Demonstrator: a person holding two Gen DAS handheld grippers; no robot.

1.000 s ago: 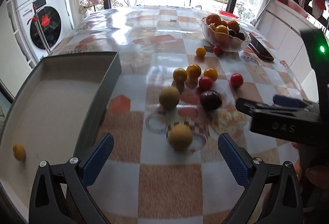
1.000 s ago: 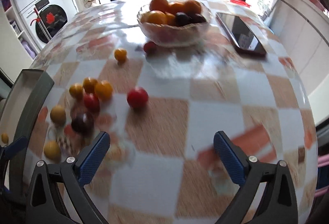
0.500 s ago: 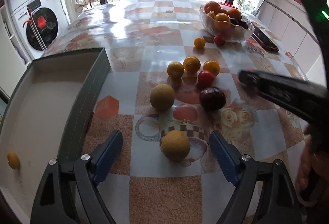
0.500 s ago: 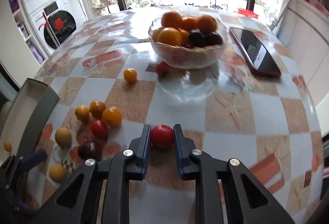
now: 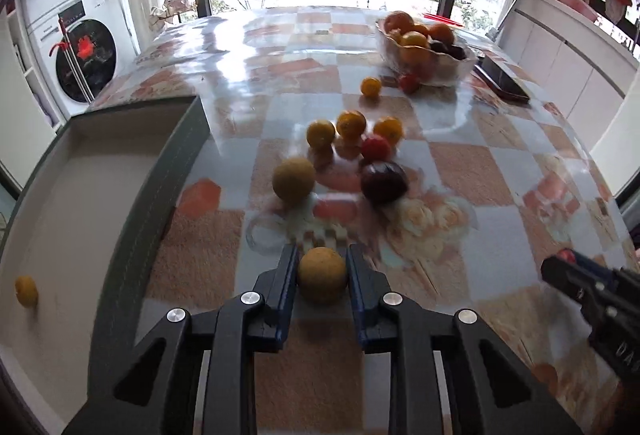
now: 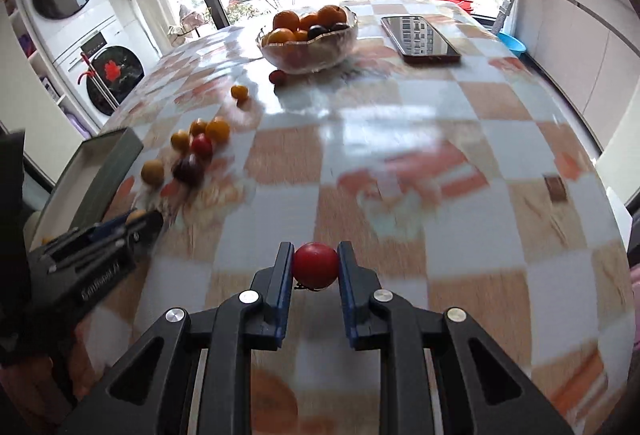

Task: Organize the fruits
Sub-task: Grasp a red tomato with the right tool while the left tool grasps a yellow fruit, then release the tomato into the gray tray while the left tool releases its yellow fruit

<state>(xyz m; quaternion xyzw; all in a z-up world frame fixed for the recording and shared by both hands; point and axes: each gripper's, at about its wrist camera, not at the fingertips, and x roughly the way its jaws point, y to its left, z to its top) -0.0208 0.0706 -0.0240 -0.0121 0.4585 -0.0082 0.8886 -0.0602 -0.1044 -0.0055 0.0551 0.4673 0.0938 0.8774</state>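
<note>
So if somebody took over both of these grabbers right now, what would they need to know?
Left gripper: jaws just closed on a yellow fruit, low over the table.
Right gripper: shut on a red fruit.
Done: one small yellow fruit lies in the grey box.
Left: both held fruits, the loose cluster on the table and two strays beside the glass bowl.

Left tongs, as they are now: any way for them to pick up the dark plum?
Probably not yet. The left tongs are shut on a yellow fruit; the dark plum lies unobstructed just ahead, but the tongs must unload first.
</note>
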